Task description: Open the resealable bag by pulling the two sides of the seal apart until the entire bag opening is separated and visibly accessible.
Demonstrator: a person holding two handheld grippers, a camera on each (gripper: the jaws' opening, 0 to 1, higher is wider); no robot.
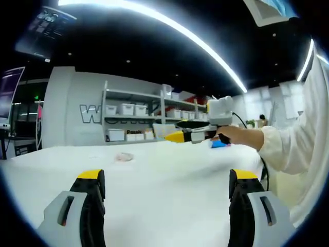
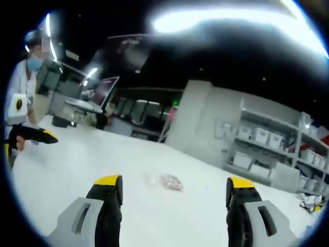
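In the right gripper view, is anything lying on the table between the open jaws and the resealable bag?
Nothing: in the right gripper view, only bare white table lies between the right gripper and the resealable bag.

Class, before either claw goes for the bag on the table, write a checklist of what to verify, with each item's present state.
1. Bag lies on the table in sight: ok.
2. Left claw open, jaws wide apart: ok.
3. Right claw open: ok.
4. Either claw touching the bag: not ok, both are well short of it.
5. Table between the right claw and the bag is bare: ok.
6. Which edge holds the seal, and whether it is shut: cannot tell, the bag is too small and blurred.
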